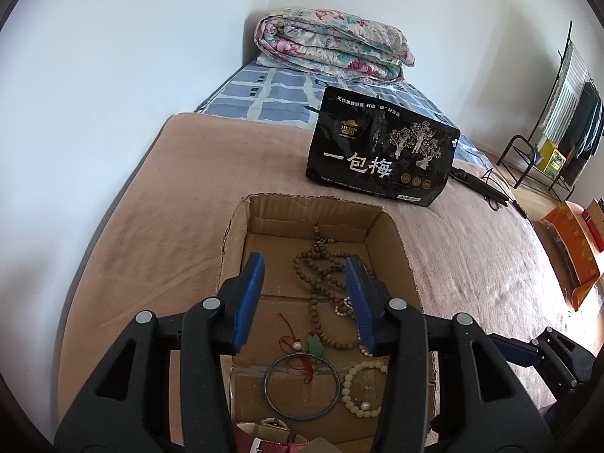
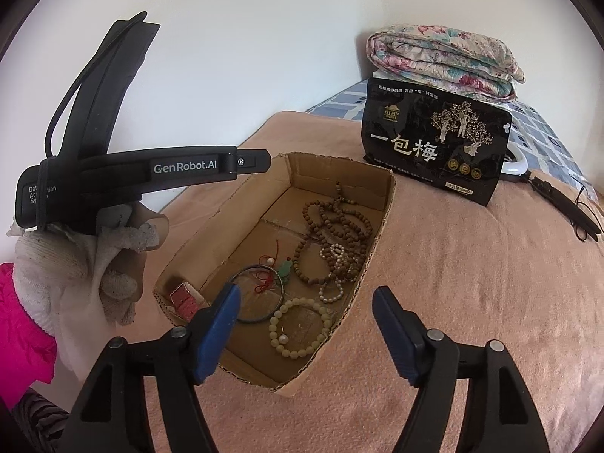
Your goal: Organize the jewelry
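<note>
Blue-padded claw [image 1: 307, 302] over cardboard box [image 1: 236, 234]

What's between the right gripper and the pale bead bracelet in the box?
Nothing visible. The right gripper hangs open above the near end of the cardboard box, and the pale bead bracelet lies uncovered on the box floor just beyond its fingertips. The dark bangle lies right beside it, and may get caught.

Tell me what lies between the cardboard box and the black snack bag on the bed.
Nothing: in both wrist views only bare pink blanket separates the cardboard box from the black snack bag.
</note>
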`<state>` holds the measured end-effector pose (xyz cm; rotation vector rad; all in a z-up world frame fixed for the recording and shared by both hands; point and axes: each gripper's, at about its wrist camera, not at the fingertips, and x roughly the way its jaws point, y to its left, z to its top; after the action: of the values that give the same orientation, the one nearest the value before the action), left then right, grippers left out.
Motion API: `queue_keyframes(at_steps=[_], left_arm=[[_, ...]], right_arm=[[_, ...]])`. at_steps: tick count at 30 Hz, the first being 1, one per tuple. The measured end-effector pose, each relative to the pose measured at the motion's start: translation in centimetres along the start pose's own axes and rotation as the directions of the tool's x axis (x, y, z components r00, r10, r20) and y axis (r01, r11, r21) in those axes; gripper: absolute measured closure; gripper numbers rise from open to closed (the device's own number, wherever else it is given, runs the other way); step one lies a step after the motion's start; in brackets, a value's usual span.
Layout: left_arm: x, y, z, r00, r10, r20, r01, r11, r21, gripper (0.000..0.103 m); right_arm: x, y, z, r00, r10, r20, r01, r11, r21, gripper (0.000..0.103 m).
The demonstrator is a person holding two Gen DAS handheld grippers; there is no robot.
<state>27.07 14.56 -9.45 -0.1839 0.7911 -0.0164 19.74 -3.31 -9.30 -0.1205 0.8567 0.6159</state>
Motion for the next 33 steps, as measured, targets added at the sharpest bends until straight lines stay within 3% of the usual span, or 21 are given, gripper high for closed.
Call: queue_keyframes(at_steps=[3, 5, 7, 11, 15, 19, 23, 33], left_arm=[[-0.1, 0.0, 0.0, 1.000, 0.000, 0.003, 0.000, 1.000, 0.004, 0.055], [-0.4, -0.1, 0.0, 1.000, 0.001, 0.015, -0.001, 1.000, 0.007, 0.038], [-0.7, -0.2, 0.0, 0.999, 0.006, 0.033, -0.006, 1.000, 0.011, 0.034], [-1.0, -0.6, 0.1, 0.999, 0.008, 0.040, -0.009, 1.000, 0.017, 0.034], [-1.3, -1.0, 0.0, 0.999, 0.011, 0.043, -0.012, 1.000, 0.028, 0.034], [-1.5, -1.3, 0.0, 0.999, 0.010, 0.047, -0.012, 0.999, 0.033, 0.033], [-1.9, -1.5, 0.1, 0.998, 0.011, 0.065, -0.013, 0.999, 0.036, 0.025], [-3.2, -2.0, 0.2, 0.996, 0.020, 0.090, -0.024, 0.999, 0.040, 0.024]], right_arm=[[-0.1, -0.1, 0.0, 1.000, -0.019, 0.006, 0.019, 1.000, 0.002, 0.015], [-0.1, 0.0, -0.1, 1.000, -0.031, 0.004, 0.031, 1.000, -0.003, 0.013], [-0.1, 0.0, 0.0, 0.999, -0.051, 0.006, 0.051, 0.999, -0.008, 0.011], [-0.4, -0.2, -0.1, 0.998, -0.067, 0.016, 0.067, 0.998, -0.004, 0.010], [-0.8, -0.6, -0.1, 0.995, -0.092, 0.032, 0.092, 0.996, 0.010, 0.000], [-1.1, -0.8, 0.0, 0.994, -0.103, 0.044, 0.102, 0.995, 0.019, 0.000], [-1.4, -0.9, 0.0, 0.993, -0.111, 0.050, 0.110, 0.994, 0.025, 0.000], [-2.2, -0.9, -0.2, 0.990, -0.126, 0.063, 0.124, 0.992, 0.024, 0.000]])
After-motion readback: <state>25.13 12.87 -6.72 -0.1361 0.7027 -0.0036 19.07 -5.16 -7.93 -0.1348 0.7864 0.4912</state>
